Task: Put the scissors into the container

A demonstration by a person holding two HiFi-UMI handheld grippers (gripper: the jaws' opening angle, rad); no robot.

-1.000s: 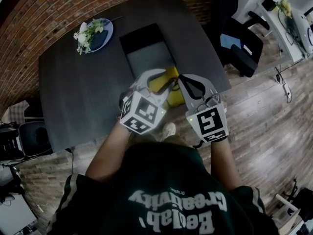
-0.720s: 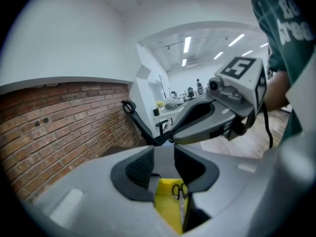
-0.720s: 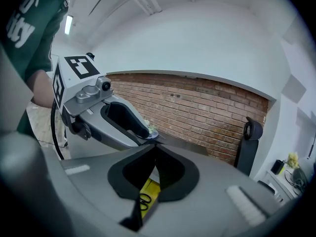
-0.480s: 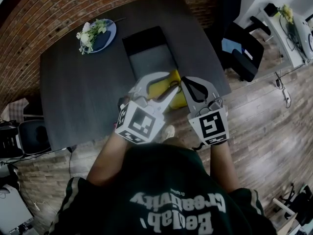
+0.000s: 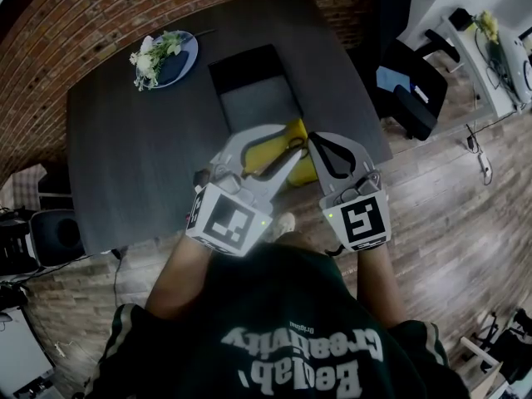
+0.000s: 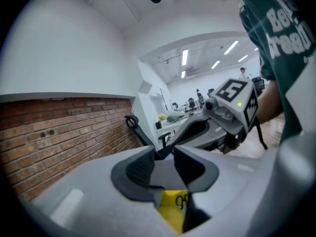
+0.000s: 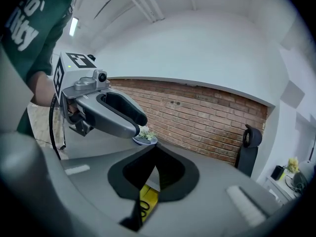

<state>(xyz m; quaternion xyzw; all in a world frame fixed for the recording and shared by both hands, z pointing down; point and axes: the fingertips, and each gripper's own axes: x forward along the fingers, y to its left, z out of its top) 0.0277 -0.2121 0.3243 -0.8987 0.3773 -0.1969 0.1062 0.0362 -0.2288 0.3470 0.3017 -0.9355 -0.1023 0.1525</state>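
The worktop (image 5: 133, 156) carries a grey container (image 5: 258, 102) at its middle. Both hands aim slightly down, side by side over the near edge. The left tongs (image 6: 164, 157) gape empty, just narrowing a little. The right tongs (image 7: 153, 149) are pinched together, empty. The scissors (image 6: 182, 200) lie on a yellow pad (image 5: 287, 131) beneath.

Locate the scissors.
The scissors lie on the yellow pad at the table's near edge, just in front of the grey container, centre of the head view.
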